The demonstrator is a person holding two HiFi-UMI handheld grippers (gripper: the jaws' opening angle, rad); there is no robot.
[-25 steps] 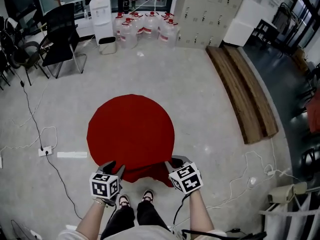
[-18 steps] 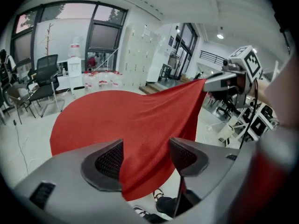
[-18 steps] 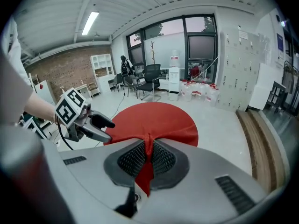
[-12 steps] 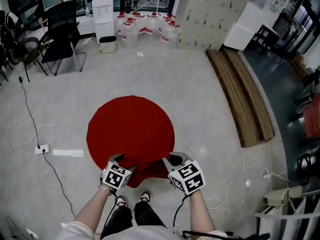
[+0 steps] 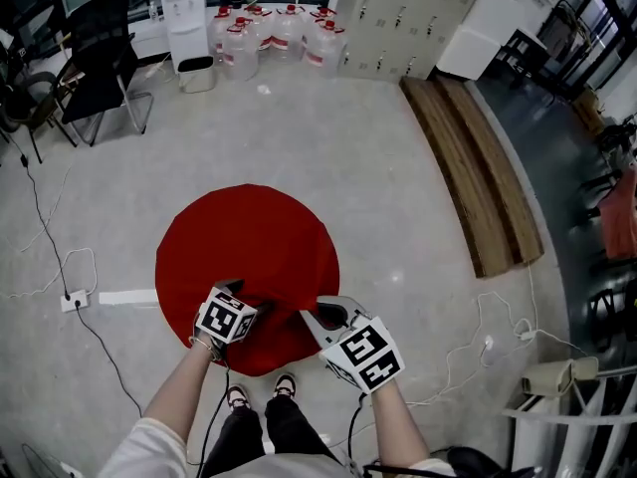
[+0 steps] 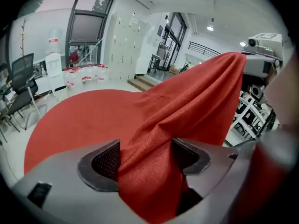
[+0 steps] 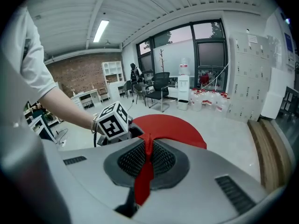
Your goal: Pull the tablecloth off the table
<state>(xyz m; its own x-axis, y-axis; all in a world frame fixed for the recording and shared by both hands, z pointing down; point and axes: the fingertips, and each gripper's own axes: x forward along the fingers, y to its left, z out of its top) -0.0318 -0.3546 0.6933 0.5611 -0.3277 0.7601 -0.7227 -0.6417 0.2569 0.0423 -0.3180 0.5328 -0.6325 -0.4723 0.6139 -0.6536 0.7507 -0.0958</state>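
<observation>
Two grippers are working at the near edge of a round red tablecloth [image 5: 249,247], which is lying spread over the table in the middle of a pale grey floor [image 5: 398,167]. The table itself is hiding under the cloth. The left gripper [image 6: 145,155] is standing wide open. Its jaws have just been opening, and a thick fold of the red cloth is lying loose between them, touching one pad but not being squeezed. The right gripper [image 7: 147,155] is closed tight on a thin fold of the same cloth, and a red strip is hanging down below its jaws. From that pinch the cloth is rising in a tall ridge, up off the flat part. Both grippers are sitting close together, just above the person's black-and-white shoes [image 5: 240,397]. Far off, many clear water jugs with red caps [image 5: 269,33] are standing beside a white water machine [image 5: 184,18]. A black office chair [image 5: 100,58] is standing at the left, and long brown wooden boards [image 5: 473,167] are lying at the right.
</observation>
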